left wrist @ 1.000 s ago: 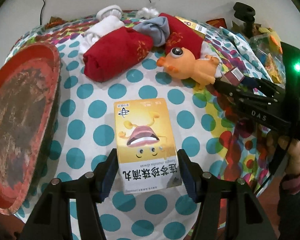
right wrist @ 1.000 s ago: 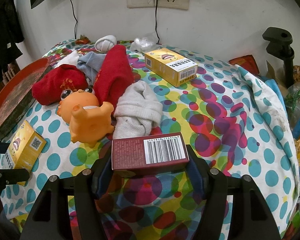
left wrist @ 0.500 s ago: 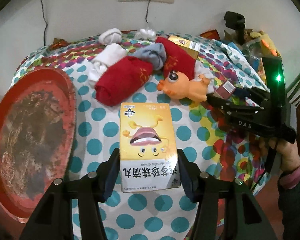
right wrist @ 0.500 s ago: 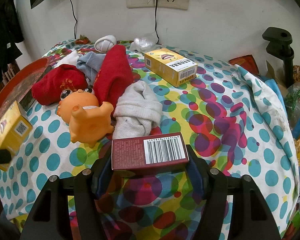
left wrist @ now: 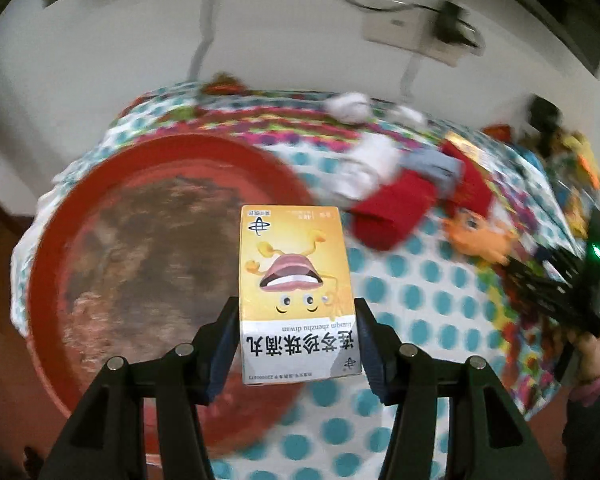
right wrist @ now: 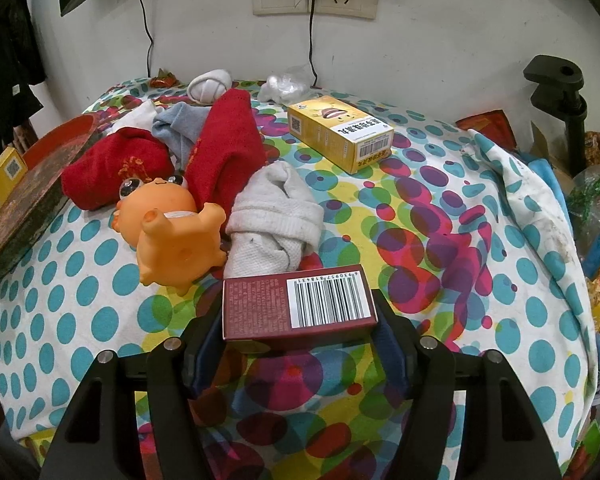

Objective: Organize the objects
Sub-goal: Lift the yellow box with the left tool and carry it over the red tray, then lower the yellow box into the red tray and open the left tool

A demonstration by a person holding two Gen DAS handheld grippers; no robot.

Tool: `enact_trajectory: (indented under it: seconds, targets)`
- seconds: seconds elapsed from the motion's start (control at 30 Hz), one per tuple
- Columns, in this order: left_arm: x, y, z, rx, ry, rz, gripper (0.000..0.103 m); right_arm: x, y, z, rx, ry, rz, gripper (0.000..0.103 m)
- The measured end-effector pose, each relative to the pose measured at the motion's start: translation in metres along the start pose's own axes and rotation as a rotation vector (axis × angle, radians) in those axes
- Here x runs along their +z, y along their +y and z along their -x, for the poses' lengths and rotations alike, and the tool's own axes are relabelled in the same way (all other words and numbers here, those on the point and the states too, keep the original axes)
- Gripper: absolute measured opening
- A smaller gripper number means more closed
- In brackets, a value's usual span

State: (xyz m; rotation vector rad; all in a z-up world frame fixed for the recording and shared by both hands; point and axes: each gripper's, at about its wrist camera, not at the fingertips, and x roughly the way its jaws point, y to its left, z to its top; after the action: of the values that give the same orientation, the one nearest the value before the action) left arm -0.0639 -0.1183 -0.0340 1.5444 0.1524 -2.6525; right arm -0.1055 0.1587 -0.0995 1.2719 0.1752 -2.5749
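Left gripper [left wrist: 296,344] jaws clenched on yellow box [left wrist: 296,300], long axis running straight ahead out of jaws. Red tray [left wrist: 100,248] lies below and left of jaws. Right gripper [right wrist: 300,340] jaws grasp maroon box [right wrist: 298,306] crosswise, over table [right wrist: 440,240].

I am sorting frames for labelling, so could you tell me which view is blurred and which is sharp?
Left wrist view: red tray and dotted cloth are motion-smeared, while the held yellow box stays crisp. Right wrist view: sharp throughout, barcode on the maroon box legible; fisheye bending and dark corners in both.
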Motion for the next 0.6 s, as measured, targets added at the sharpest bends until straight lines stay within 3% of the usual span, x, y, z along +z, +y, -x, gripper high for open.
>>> enact_trajectory:
  seconds: [0.33, 0.6]
  targets:
    - [0.008, 0.098, -0.026, 0.126, 0.023, 0.099, 0.056, 0.000, -0.001, 0.000, 0.000, 0.000, 0.001, 0.064]
    - [0.011, 0.150, -0.042, 0.163, 0.034, 0.127, 0.056, 0.000, -0.003, 0.000, -0.003, 0.001, 0.001, 0.065]
